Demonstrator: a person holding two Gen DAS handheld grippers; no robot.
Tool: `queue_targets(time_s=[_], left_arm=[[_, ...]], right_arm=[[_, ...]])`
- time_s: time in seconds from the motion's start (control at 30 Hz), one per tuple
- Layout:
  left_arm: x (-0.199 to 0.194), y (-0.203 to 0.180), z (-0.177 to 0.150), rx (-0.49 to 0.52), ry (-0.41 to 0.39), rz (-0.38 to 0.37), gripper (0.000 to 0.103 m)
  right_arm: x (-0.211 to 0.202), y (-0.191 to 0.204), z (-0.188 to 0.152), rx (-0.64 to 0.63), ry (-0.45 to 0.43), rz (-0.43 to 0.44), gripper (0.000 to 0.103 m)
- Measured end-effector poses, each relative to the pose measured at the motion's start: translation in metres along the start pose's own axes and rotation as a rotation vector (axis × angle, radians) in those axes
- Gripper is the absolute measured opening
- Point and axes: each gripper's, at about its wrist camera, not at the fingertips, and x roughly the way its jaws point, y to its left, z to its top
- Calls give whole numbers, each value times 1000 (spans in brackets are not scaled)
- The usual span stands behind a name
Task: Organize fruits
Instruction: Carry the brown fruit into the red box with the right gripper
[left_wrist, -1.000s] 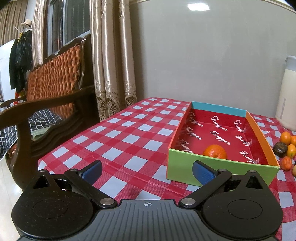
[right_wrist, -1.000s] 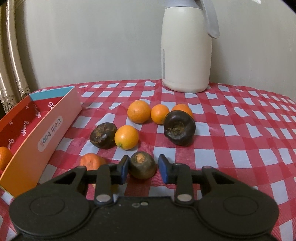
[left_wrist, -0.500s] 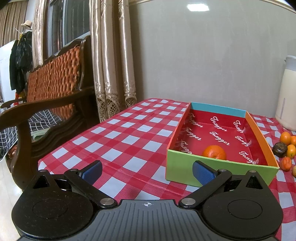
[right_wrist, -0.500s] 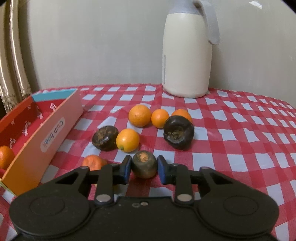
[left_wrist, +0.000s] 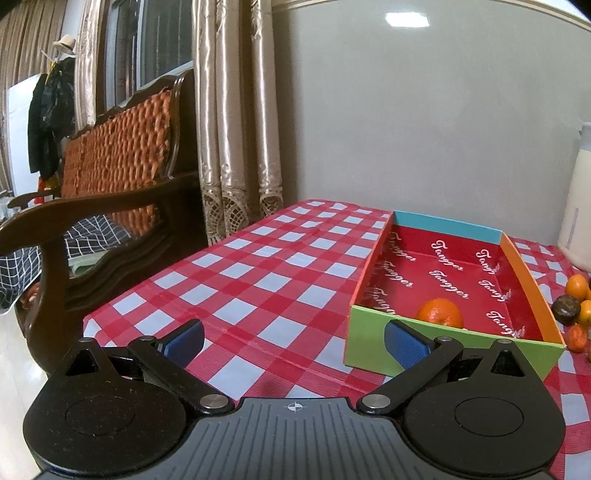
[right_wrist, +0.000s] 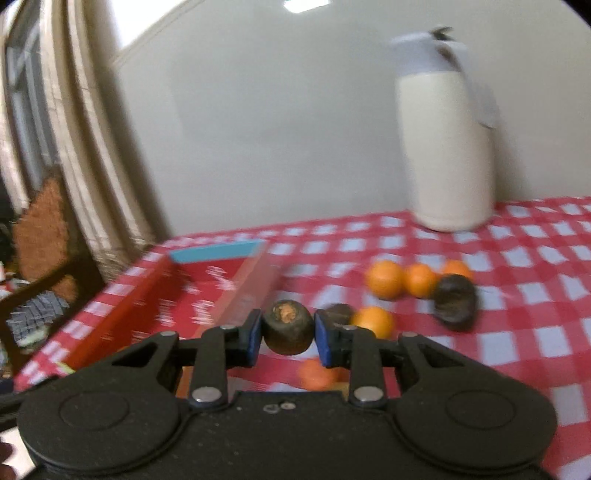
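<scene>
One dark fruit (right_wrist: 288, 326) is sitting pinched between the pads of the right claw (right_wrist: 288, 335), clear of the tabletop (right_wrist: 535, 295) and just beside the orange wall of the box (right_wrist: 243, 295). The right view is blurring, so finer detail on the fruit is hard to tell. The left claw (left_wrist: 293, 341) is hanging wide with nothing in it, hovering over the checked cloth near the box's green front wall. One orange (left_wrist: 440, 313) is already lying inside the box, near that front wall. Several oranges (right_wrist: 384, 278) and another dark fruit (right_wrist: 455, 300) are waiting on the cloth near a white jug (right_wrist: 447, 147). The step in hand looks like carrying: the fruit is gripped and heading for the box. The next move is calling for passing over the box wall, lowering onto the red floor, probably apart from the orange, and only then loosening the pads.
</scene>
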Motion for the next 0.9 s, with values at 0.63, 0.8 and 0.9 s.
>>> queue_targets(time_s=[0.63, 0.8, 0.9], left_arm=[[6, 33, -4, -21, 7, 86, 103], [7, 38, -4, -36, 13, 89, 103], [6, 36, -3, -33, 7, 81, 103]], right_arm=[[36, 81, -14, -182, 71, 169, 29], [33, 93, -22, -262, 61, 153, 34], [28, 94, -23, -279, 47, 154, 37]])
